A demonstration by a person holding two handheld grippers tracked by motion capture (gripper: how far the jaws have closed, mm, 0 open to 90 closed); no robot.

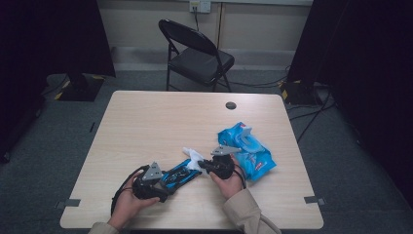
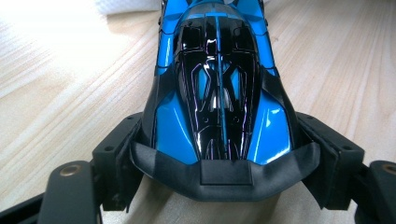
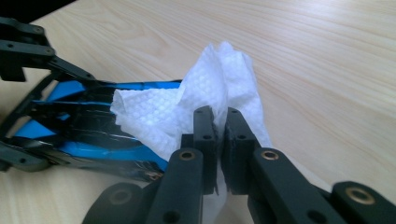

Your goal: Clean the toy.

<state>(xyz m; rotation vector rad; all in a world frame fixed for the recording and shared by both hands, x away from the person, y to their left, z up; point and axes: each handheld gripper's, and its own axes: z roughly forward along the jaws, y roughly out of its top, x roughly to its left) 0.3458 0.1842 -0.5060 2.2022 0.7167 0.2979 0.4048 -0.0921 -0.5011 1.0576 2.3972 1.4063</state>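
Observation:
A blue and black toy car (image 1: 178, 174) lies on the wooden table (image 1: 160, 122), near the front edge. My left gripper (image 1: 165, 183) is shut on the car's rear end; in the left gripper view both jaws press the car (image 2: 219, 93) from either side. My right gripper (image 1: 199, 165) is shut on a white wet wipe (image 1: 193, 157). In the right gripper view the wipe (image 3: 187, 112) is pinched between the jaws and rests on the car's (image 3: 84, 126) far end.
A blue pack of wet wipes (image 1: 248, 146) with its lid flipped up lies right of the hands. A round cable hole (image 1: 231, 105) sits near the table's far edge. A black folding chair (image 1: 195, 53) stands beyond the table.

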